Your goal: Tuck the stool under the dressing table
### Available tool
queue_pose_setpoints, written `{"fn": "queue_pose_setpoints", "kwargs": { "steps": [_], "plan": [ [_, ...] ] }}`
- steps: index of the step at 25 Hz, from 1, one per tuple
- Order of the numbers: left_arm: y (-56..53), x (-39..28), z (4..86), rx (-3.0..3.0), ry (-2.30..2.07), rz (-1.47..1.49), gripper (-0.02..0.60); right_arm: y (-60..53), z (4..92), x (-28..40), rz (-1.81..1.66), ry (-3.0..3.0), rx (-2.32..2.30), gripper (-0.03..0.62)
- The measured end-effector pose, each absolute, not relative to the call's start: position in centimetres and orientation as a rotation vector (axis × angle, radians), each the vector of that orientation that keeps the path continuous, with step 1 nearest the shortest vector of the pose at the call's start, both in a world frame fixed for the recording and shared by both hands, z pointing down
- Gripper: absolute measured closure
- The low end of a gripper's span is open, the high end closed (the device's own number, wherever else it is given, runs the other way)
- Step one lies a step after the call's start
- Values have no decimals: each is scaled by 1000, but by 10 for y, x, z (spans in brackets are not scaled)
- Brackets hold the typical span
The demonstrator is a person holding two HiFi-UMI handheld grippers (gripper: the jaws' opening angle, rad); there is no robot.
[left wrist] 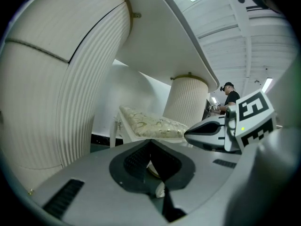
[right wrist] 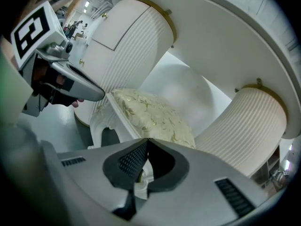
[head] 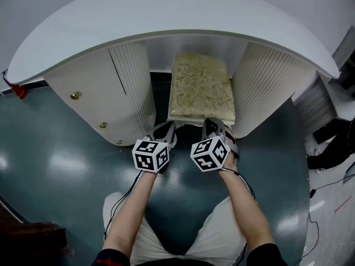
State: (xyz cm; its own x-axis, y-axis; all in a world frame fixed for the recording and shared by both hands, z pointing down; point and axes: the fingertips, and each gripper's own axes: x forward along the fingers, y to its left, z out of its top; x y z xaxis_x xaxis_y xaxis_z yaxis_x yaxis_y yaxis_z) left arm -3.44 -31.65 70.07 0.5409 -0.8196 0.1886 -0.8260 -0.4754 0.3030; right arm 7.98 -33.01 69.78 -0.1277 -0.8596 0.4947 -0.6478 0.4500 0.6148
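Seen from above, the stool (head: 201, 87), with its gold-patterned cushion, sits between the two ribbed pedestals of the white dressing table (head: 166, 15). It is mostly beneath the curved top, so the tuck looks close to its last push. The left gripper (head: 165, 131) and right gripper (head: 213, 126) sit side by side at the stool's near edge, each claw closed tip to tip on nothing, so the next move likely calls for a straight, even shove. The left pedestal (head: 94, 93) and right pedestal (head: 266, 87) flank the stool closely and could catch it if it skews.
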Motion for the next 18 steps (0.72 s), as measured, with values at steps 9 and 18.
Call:
{"fn": "queue_pose_setpoints", "kwargs": {
  "steps": [9,18],
  "plan": [
    [-304,-42,676,2494,-1349,24,568,-311,672,79,-170,-1971,1376,580],
    [-289,-43,650,2576,-1337,61,568,-292,641,73,-163,-2129,1430,580]
  ]
}}
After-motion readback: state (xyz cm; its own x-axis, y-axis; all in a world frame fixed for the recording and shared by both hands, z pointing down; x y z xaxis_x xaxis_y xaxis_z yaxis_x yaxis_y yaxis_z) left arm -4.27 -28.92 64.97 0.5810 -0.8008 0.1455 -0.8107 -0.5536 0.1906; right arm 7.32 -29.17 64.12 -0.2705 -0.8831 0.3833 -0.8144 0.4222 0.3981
